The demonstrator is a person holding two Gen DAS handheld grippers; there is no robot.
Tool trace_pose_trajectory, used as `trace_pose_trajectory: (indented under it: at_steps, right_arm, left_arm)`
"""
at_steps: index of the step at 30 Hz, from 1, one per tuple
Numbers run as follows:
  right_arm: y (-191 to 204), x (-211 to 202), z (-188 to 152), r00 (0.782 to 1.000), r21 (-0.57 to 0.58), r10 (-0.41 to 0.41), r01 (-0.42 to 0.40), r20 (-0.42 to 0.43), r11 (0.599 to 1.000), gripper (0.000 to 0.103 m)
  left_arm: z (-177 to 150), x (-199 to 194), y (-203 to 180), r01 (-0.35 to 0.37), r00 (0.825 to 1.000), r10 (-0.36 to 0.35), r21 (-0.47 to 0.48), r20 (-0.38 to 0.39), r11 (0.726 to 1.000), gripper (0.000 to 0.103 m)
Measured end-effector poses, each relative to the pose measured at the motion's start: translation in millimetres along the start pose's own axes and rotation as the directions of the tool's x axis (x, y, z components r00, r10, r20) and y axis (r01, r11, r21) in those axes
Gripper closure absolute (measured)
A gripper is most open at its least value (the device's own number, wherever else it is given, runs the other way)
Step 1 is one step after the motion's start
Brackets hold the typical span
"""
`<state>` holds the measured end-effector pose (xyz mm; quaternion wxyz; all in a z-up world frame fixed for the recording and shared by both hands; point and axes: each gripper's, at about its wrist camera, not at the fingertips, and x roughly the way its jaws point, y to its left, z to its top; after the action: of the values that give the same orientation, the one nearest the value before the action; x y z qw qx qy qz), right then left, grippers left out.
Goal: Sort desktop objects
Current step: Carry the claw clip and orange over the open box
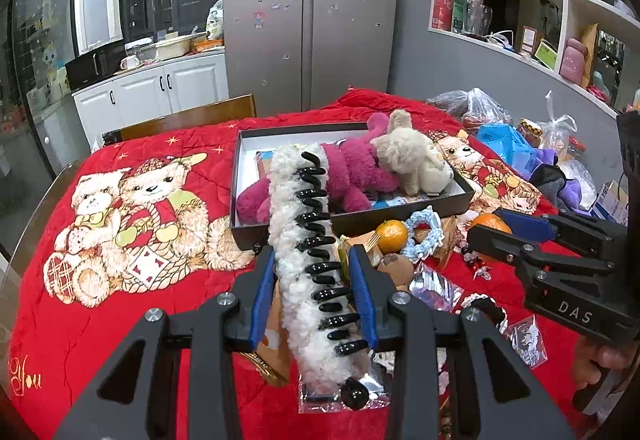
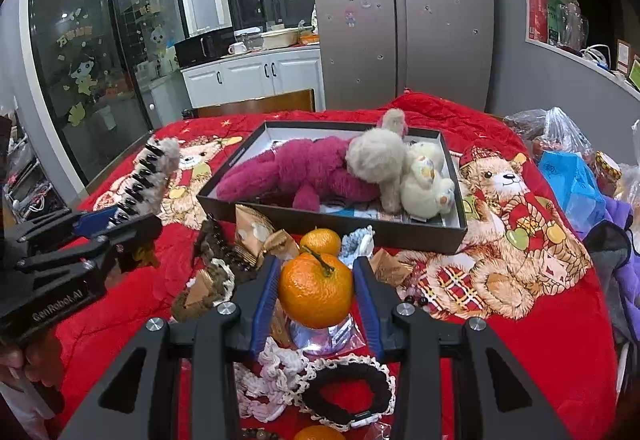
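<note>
1. Box (image 1: 404, 218): black, open-topped, sits mid-table on the red bear-print blanket (image 1: 168, 320). It already holds a magenta plush (image 2: 296, 168), a grey-beige plush (image 2: 376, 156) and a cream plush (image 2: 426, 180). Judged to be the drop target for both hands.
2. Left gripper (image 1: 314, 292): clenched on the fuzzy white hair claw (image 1: 298, 240), pads pressing both flanks near its hinge end. The claw is lifted off the table. Its long axis runs along the fingers, hinge knob toward the camera and free tip toward the box's near wall; the black teeth face up and to the right.
3. Right gripper (image 2: 316, 290): closed around the large tangerine (image 2: 316, 288), both blue pads touching its sides, stem uppermost. The fruit is held above the clutter just in front of the box.
4. Step in hand, as judged: carry and place. For the claw, raise the tip over the near wall before advancing, and lay it lengthwise beside the plush. Squeeze the tangerine lightly.
5. Smaller items remaining in front of the box: second tangerine (image 2: 320, 240), blue crochet scrunchie (image 1: 426, 234), black scrunchie (image 2: 346, 394).
</note>
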<state>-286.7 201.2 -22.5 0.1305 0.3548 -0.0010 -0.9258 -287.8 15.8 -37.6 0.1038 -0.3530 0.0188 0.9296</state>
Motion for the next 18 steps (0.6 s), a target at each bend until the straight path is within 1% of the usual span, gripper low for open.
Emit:
trace_pose_trajectory:
  at_steps: [4,11,13,18]
  right_arm:
    - [-0.2,-0.2,7.5,1.000,-0.007,-0.013,0.013,0.003,1.000,0.065]
    - [-11.1,13.0,29.6,1.000,0.007,-0.003,0.003,-0.019,1.000,0.065]
    - [-14.1,17.8,37.1,1.000,0.008,-0.008,0.008,-0.017,1.000,0.065]
    - [-17.7,36.8,59.9,1.000,-0.002,-0.015,0.015,-0.013,1.000,0.065]
  left_arm:
    - [8.9,7.6,-3.1,0.010,1.000,-0.010,0.002,-0.008,1.000,0.066]
    - [31.4,31.9,-4.8,0.026,0.999,-0.026,0.011,-0.028,1.000,0.066]
    - [41.3,41.6,-6.8,0.020,0.999,-0.019,0.027,-0.032,0.999,0.066]
    - [70.3,69.6,-2.0,0.017,1.000,-0.017,0.014,-0.025,1.000,0.066]
